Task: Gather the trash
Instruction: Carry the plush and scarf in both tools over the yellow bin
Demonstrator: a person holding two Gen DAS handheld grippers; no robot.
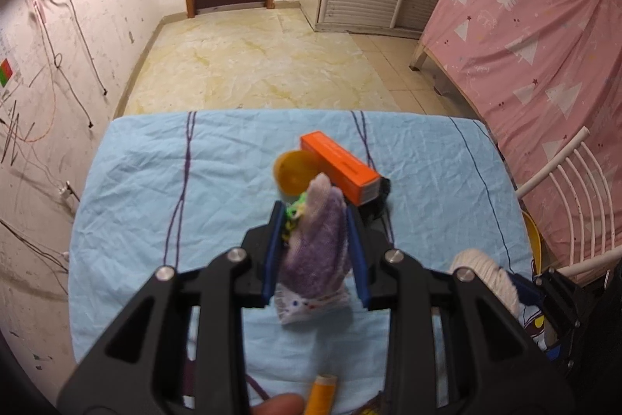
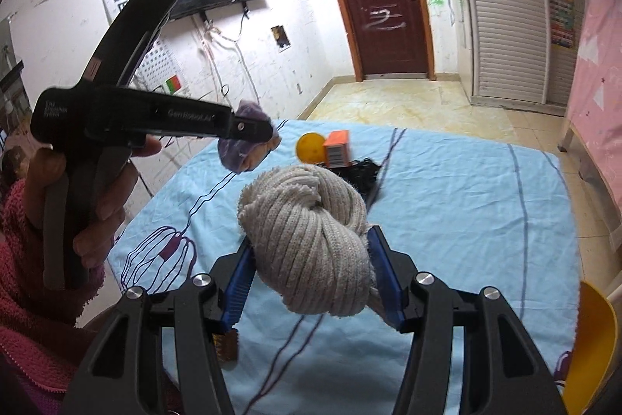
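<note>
My left gripper [image 1: 315,220] is shut on a purple and white rolled sock [image 1: 317,251], lifted above the blue tablecloth [image 1: 155,189]. The same left gripper [image 2: 256,133] shows from the side in the right wrist view, with the purple sock [image 2: 239,152] bulging out of it. My right gripper [image 2: 311,240] is shut on a cream ribbed knitted bundle [image 2: 311,232], also held off the cloth; that bundle [image 1: 486,271] peeks in at the right of the left wrist view. On the table lie an orange box [image 1: 342,166], an orange round lid [image 1: 295,172] and a black object [image 1: 379,199].
A spool of orange thread [image 1: 322,393] lies near the table's front edge. A yellow container rim [image 2: 594,345] sits at the right of the table, beside a white chair [image 1: 575,197]. A pink-covered bed [image 1: 544,45] stands at the right. A hand and pink sleeve [image 2: 35,282] hold the left gripper.
</note>
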